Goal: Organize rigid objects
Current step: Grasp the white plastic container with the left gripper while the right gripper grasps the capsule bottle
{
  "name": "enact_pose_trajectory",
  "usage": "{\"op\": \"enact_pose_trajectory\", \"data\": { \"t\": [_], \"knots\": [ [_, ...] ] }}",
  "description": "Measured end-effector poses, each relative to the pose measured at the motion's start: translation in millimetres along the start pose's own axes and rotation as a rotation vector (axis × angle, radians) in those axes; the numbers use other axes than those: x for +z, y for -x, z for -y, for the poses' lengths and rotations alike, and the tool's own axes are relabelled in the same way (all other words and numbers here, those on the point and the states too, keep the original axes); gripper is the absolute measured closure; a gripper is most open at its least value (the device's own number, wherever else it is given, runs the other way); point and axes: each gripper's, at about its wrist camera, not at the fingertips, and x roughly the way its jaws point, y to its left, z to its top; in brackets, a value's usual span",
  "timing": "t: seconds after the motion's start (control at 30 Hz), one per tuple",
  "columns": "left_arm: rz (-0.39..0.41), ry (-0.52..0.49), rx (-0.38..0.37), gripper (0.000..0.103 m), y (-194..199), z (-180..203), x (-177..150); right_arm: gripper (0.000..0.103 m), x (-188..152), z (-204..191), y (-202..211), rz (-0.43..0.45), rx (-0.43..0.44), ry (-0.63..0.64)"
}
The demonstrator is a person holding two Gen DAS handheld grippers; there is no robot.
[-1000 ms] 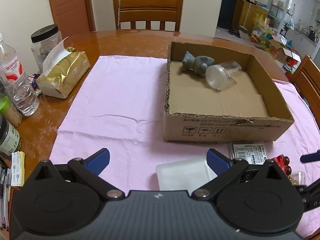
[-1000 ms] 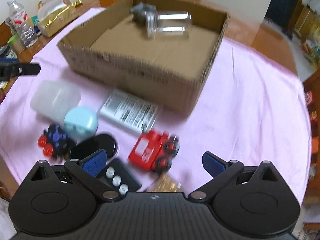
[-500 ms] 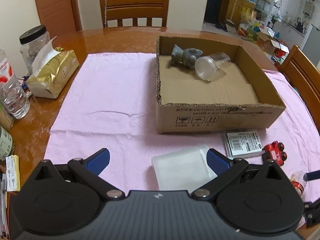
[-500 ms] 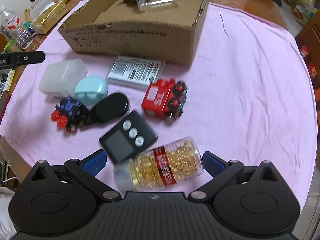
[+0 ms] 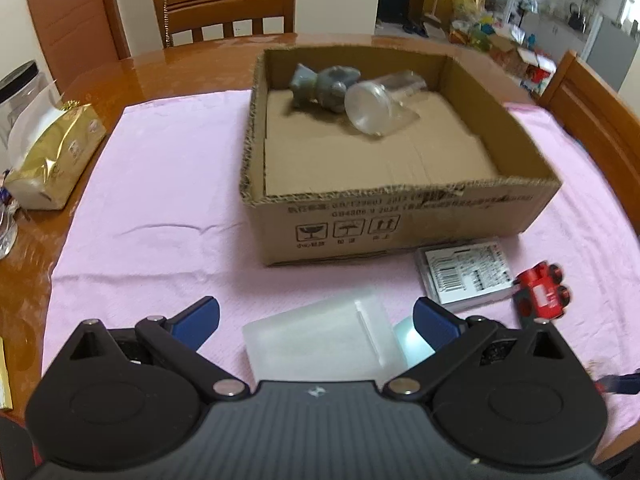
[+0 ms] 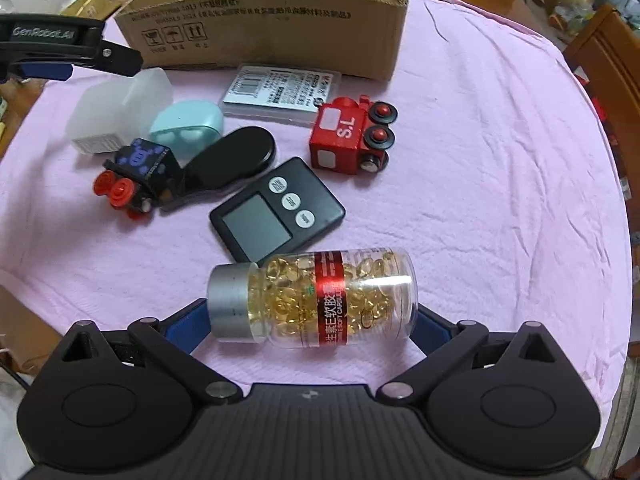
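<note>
Two open grippers work above a pink cloth (image 6: 500,184) spread on a wooden table. The cardboard box (image 5: 400,216), the largest item and the likely destination, already holds a grey figurine (image 5: 320,88) and a clear plastic jar (image 5: 380,108) lying on its side. The left gripper (image 5: 316,316) has its jaws spread wide and grips nothing; a frosted plastic case (image 5: 320,340) lies between its fingers on the cloth. The right gripper (image 6: 312,324), also spread, brackets a capsule bottle (image 6: 316,300) lying on its side: one blue pad sits at the grey cap, the other at the bottle's base (contact cannot be confirmed).

Judged step: closing on the bottle lengthwise. A round, smooth body may roll or squirt out, so the pads should meet cap and base squarely, at the bottle's axis, before lifting. The digital timer (image 6: 276,210) lies just beyond and should stay undisturbed. Smaller items await: red toy train (image 6: 352,136), barcoded card pack (image 6: 280,90), mint case (image 6: 188,124), black toy engine (image 6: 136,176).
</note>
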Motion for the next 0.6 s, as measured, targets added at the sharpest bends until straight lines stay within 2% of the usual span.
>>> {"op": "enact_pose_trajectory", "data": {
  "t": [0.13,0.23,0.4,0.6],
  "knots": [
    [-0.019,-0.023,0.046,0.001,-9,2,-3,0.0,-2,0,-4,0.011,-0.023,-0.005],
    [-0.031,-0.018,0.028,0.001,-4,-8,-9,0.0,-3,0,-7,0.013,-0.035,0.004],
    [-0.049,-0.042,0.05,0.001,1,-28,-22,0.0,-3,1,-11,0.014,-0.031,0.015],
    [-0.098,-0.018,0.032,0.001,-13,-40,-34,0.0,-4,1,-9,0.02,-0.028,0.028]
  ]
}}
